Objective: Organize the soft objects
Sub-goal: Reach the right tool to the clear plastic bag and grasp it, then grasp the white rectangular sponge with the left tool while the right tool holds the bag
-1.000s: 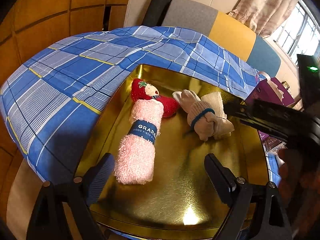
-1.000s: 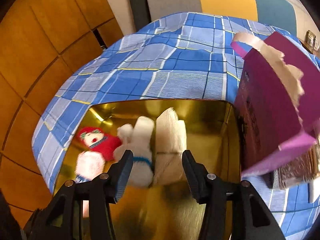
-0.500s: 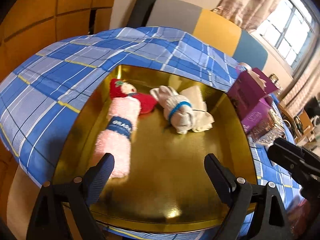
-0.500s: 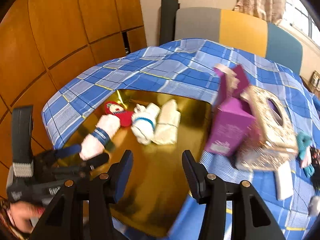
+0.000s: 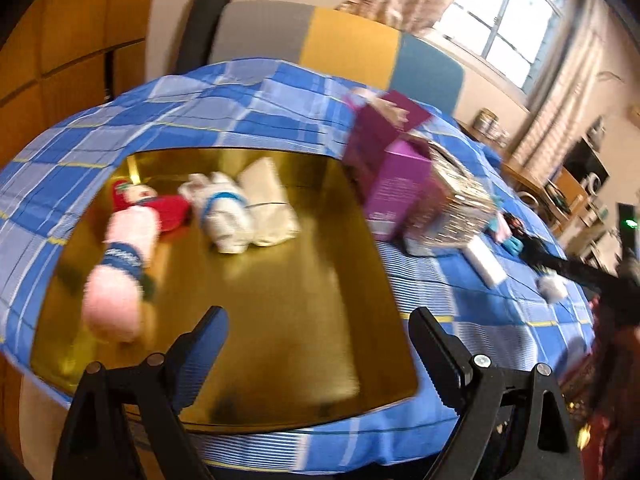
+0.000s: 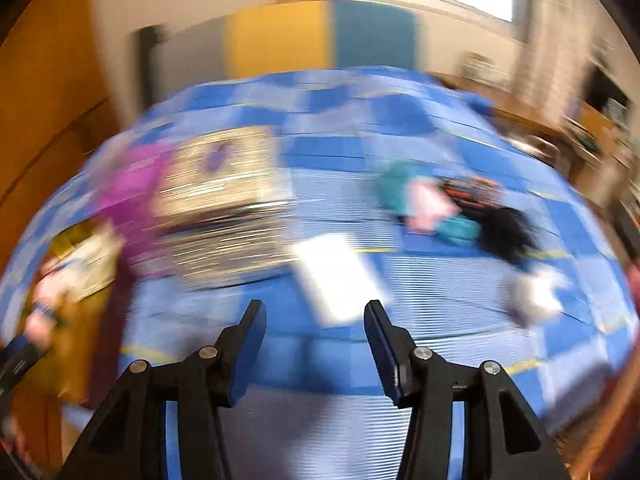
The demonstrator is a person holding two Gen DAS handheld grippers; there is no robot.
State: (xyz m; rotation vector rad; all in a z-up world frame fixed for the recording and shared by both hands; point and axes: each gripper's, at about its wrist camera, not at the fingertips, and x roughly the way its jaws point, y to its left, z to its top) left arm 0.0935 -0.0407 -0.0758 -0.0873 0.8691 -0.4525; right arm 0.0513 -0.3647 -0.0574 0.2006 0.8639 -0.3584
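A gold tray (image 5: 304, 320) holds a pink rolled towel (image 5: 120, 276), a red plush (image 5: 160, 208), a white sock roll with a blue band (image 5: 228, 216) and a cream folded cloth (image 5: 268, 200). My left gripper (image 5: 318, 320) hangs open over the tray's near part, holding nothing. My right gripper (image 6: 314, 308) is open and holds nothing, above the blue checked cloth (image 6: 400, 148) just short of a white flat object (image 6: 336, 276). Teal and pink soft pieces (image 6: 424, 204), a black fluffy piece (image 6: 504, 232) and a white puff (image 6: 536, 292) lie to the right. The right wrist view is heavily blurred.
A purple box (image 5: 392, 176) and a glittery tissue box (image 5: 456, 208) stand beside the tray's right edge. Part of the right gripper's black body (image 5: 580, 272) crosses the left wrist view. A padded chair back (image 5: 352, 56) rises behind the table.
The right gripper has swung right, off the tray and past the boxes to the loose soft pieces. The left gripper has pulled back and turned right; the boxes now show in its view.
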